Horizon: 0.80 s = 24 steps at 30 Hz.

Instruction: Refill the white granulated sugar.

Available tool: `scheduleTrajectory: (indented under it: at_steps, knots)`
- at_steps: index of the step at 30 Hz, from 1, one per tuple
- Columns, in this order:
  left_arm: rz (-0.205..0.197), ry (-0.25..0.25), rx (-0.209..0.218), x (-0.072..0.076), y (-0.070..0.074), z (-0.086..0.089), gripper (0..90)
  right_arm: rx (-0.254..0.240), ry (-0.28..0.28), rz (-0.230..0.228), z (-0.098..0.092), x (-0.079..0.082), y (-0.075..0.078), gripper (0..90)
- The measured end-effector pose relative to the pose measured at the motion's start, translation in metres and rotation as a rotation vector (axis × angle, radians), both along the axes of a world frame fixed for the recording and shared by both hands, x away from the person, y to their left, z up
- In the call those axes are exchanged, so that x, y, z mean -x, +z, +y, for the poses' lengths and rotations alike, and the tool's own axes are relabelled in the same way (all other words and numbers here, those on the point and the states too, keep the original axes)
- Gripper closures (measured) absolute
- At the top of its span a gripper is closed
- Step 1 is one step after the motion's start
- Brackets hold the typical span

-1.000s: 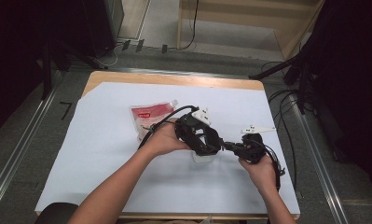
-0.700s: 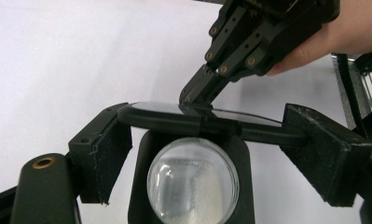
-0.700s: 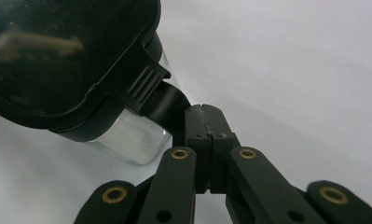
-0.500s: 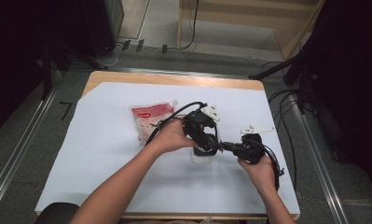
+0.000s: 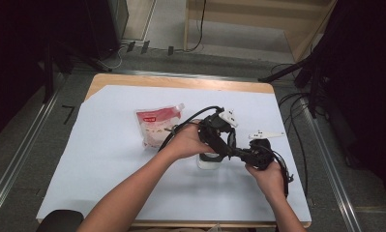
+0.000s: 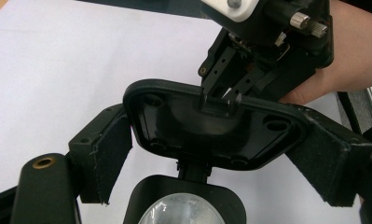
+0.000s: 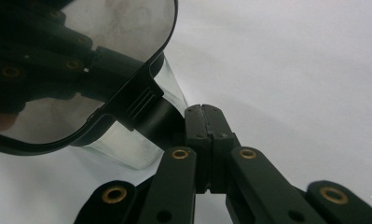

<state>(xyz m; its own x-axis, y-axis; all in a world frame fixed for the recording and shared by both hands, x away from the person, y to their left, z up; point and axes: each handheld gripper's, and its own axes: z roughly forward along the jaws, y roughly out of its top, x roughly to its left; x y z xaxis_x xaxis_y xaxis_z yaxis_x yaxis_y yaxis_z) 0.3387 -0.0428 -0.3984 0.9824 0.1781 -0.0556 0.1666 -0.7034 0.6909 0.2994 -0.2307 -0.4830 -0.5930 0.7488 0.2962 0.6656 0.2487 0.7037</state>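
Two hand-held grippers are meeting over a clear container (image 5: 208, 161) standing on the white sheet (image 5: 108, 159) that covers the table, and much of the action is hiding under hands and black metal in the high view, where the container is showing as little more than a pale base below the left gripper (image 5: 218, 140). Whether the lid is hinged to the container or free of it is impossible to tell. The left gripper view is showing the black lid (image 6: 216, 123) from its inner side, lying across and between the left gripper's wide-spread padded jaws, with a domed clear shape cut off at the bottom edge; whether the pads are pressing on the lid is hard to make out. Beyond the lid, the right gripper (image 6: 221, 95) is pinching the lid's tab, its hand (image 6: 347, 51) cut off at the frame's edge. The right gripper view is showing those jaws (image 7: 203, 122) fully closed just beside the ribbed black latch and the container's clear wall (image 7: 172, 91), with the lid tilting up ahead of them. Compared with a second earlier, the left hand (image 5: 188, 142) is sitting slightly farther along and higher, while the right hand (image 5: 268, 179) is holding its place. A red-and-white pouch (image 5: 156, 124) is lying flat beyond the left hand, well apart from the container.
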Motion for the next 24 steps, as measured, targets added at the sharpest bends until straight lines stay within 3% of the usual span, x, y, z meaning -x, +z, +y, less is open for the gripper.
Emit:
scheduleTrajectory:
  at_steps: [10, 16, 24]
  knots:
    - [-0.002, -0.005, 0.012, 0.000, -0.002, -0.003, 18.5, -0.016, 0.000, 0.006, 0.000, -0.001, -0.001, 90.0]
    - [0.005, -0.010, 0.015, 0.000, -0.001, 0.002, 18.5, -0.010, 0.010, 0.004, 0.000, 0.000, 0.000, 90.0]
    - [0.023, -0.029, 0.040, 0.003, 0.005, 0.010, 18.5, -0.018, -0.019, -0.020, -0.009, 0.003, 0.006, 88.3]
